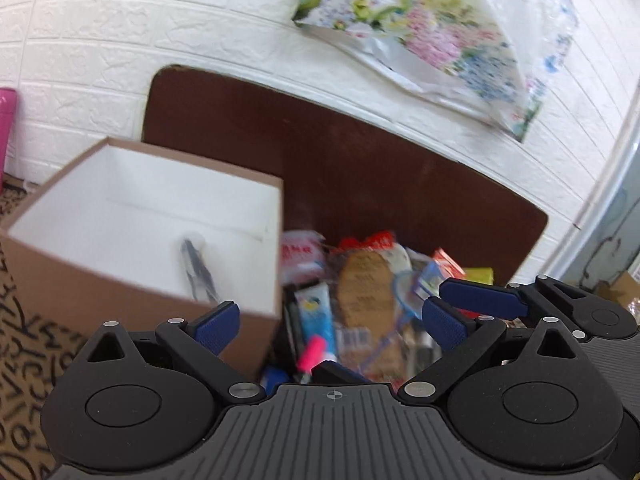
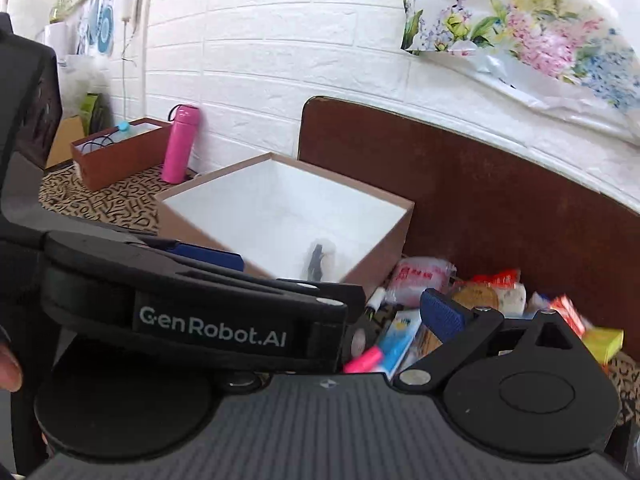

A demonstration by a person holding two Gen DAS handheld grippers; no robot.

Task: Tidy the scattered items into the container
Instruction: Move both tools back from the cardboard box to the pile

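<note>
A brown cardboard box [image 1: 100,280] [image 2: 384,260] with a white inside stands left of a pile of scattered items. In it lies a small clear bag with a dark tool [image 1: 198,268] [image 2: 318,258]. The pile holds a white-and-red packet [image 1: 302,256] [image 2: 420,276], a brown biscuit pack [image 1: 364,292], a blue tube [image 1: 318,312] [image 2: 400,336], a pink marker [image 1: 310,354] [image 2: 364,360] and a yellow box [image 1: 480,276] [image 2: 604,342]. My left gripper [image 1: 332,326] hangs open above the pile, beside the box's corner. My right gripper [image 2: 330,318] is open too, close on the right, its left finger hidden behind the left gripper's body [image 2: 212,320].
A dark brown board [image 1: 400,180] [image 2: 500,200] leans on the white brick wall behind the pile. A floral plastic bag [image 1: 432,40] hangs above. A pink bottle [image 2: 180,144] and a second brown box [image 2: 120,156] stand far left on the lettered cloth [image 1: 24,360].
</note>
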